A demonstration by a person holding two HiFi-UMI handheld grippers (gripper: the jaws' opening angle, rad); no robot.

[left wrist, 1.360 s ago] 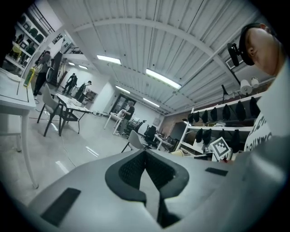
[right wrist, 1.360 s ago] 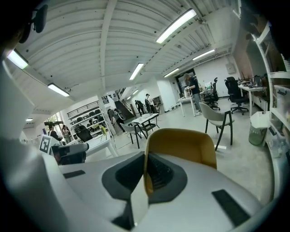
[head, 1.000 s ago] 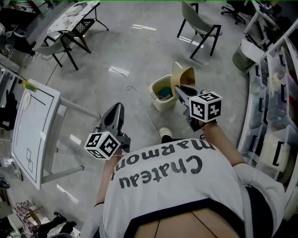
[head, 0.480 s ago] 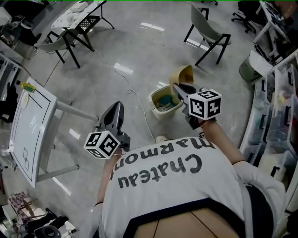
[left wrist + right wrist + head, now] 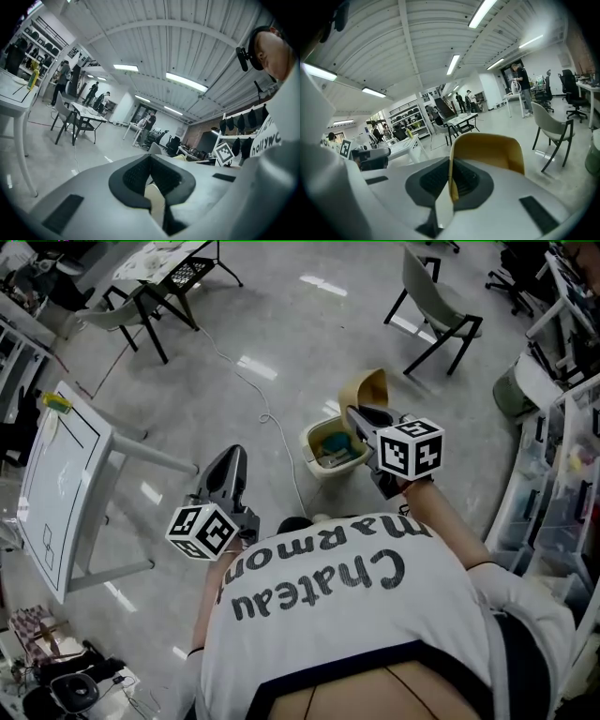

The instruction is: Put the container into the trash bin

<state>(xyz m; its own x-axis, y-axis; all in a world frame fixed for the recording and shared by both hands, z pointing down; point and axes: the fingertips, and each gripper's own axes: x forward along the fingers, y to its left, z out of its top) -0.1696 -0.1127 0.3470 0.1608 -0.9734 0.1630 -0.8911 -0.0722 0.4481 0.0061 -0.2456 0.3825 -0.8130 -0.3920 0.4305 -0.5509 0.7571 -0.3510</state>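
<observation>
1. The step in hand was the carrying of the yellow container point(image 5: 367, 390) to the trash bin point(image 5: 323, 468); the drop itself was not yet done.
2. The right hand-held gripper point(image 5: 354, 413) was clenched on the container. In the right gripper view its two dark pads pressed on one thin side wall of the container point(image 5: 487, 150), and the rest of the container stood out past the jaw tips.
3. In the head view the container was in the air, close to the far edge of the bin and higher than its rim. I could not tell if it was exactly over the opening.
4. The bin stood on the grey floor point(image 5: 281, 324), open at the top, with some blue-green rubbish already inside. A white cable point(image 5: 281, 442) lay on the floor just beside it.
5. The left hand-held gripper point(image 5: 232, 457) was also closed, pad against pad in the left gripper view, and it grasped nothing. It was held apart from the bin, on the person's left side, and I judged that it had no part in this step.
6. I judged that the next move called for bringing the container fully above the opening, lowering it a little, and only then releasing the right jaws. A release too early could let the container hit the rim and fall on the floor.
</observation>
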